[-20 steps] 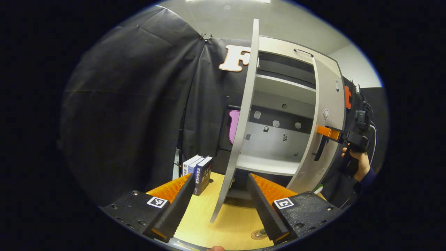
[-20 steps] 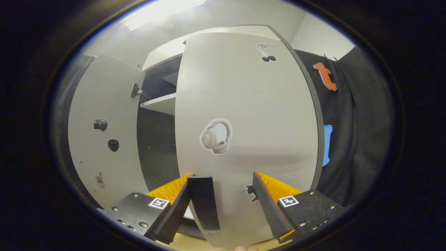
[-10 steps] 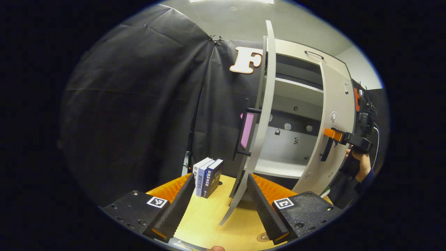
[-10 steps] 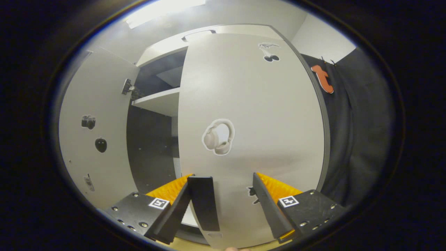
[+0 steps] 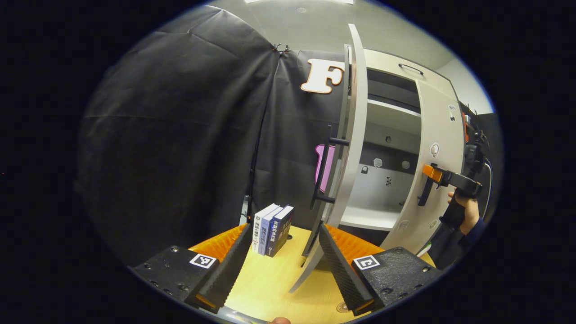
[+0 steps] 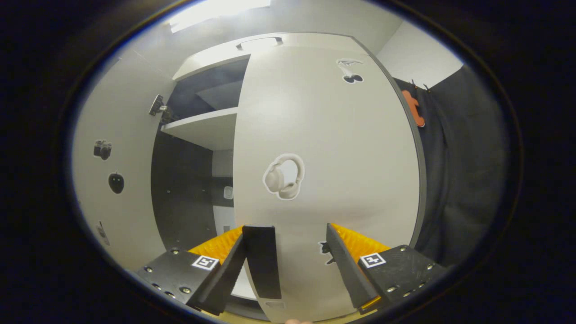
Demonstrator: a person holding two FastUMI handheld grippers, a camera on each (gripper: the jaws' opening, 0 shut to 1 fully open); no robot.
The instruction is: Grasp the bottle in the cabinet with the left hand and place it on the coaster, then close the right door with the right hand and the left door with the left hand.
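between the spread fingers of the right hand-held gripper (image 6: pixel 288 265) stands the right door's (image 6: pixel 333 148) handle (image 6: pixel 262 261)

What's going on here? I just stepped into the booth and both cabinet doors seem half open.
A person is closing a white cabinet with two handheld grippers. The right gripper, jaws open, pushes against the right door beside its black handle; that door is partly closed. The left gripper, jaws open, hovers over the wooden table with the edge of the left door in front of it, wide open. Some books stand nearby.
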